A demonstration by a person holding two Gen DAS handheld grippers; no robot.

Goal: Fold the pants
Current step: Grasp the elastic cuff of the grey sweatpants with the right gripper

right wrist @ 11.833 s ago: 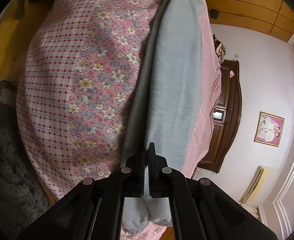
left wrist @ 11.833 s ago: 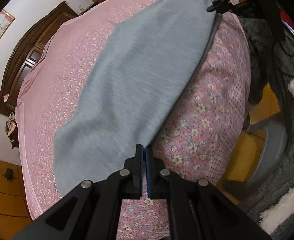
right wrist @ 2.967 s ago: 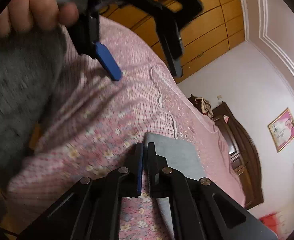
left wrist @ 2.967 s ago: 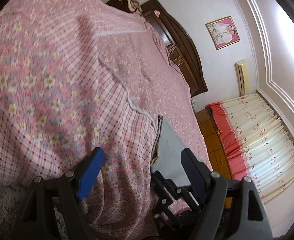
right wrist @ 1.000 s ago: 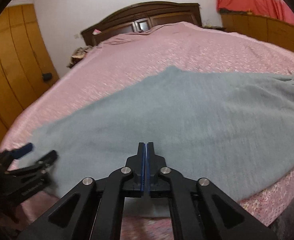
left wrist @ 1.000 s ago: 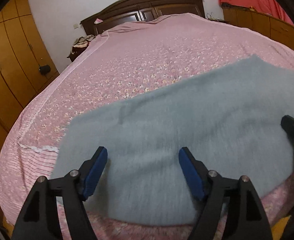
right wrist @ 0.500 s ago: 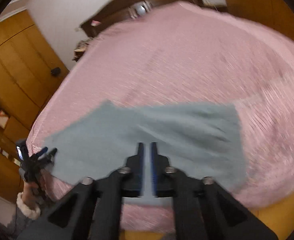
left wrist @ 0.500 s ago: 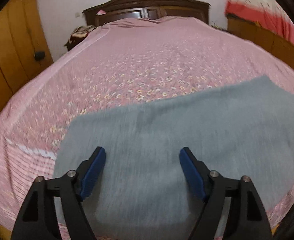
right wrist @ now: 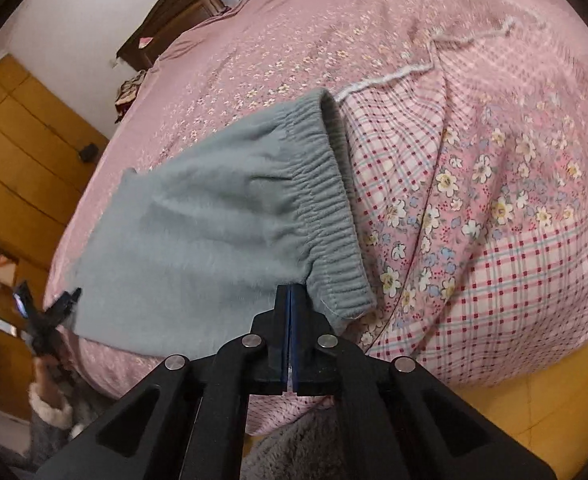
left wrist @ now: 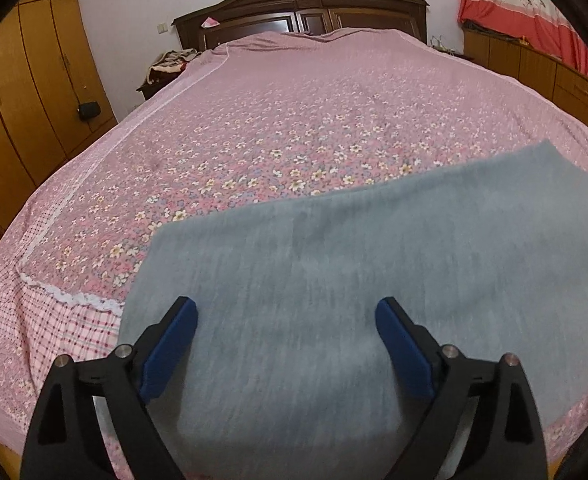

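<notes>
We see gray pants lying flat, already folded, on a pink floral bedspread, filling the lower right half of the left wrist view. The left gripper hovers over the near part of the cloth at the bottom of the frame, its blue-padded fingers spread wide with nothing between them.

In the right wrist view, the pants stretch from the frame's centre toward the left, their elastic waistband running down the middle beside the checked border of the bedspread. The right gripper sits at lower centre with its fingers pressed together right at the lower corner of the waistband; we cannot tell whether they pinch the cloth. The left gripper shows small at the left edge, by the far end of the pants.

A dark headboard stands at the top of the left wrist view, a wooden wardrobe at the left edge, red curtains at upper right.
</notes>
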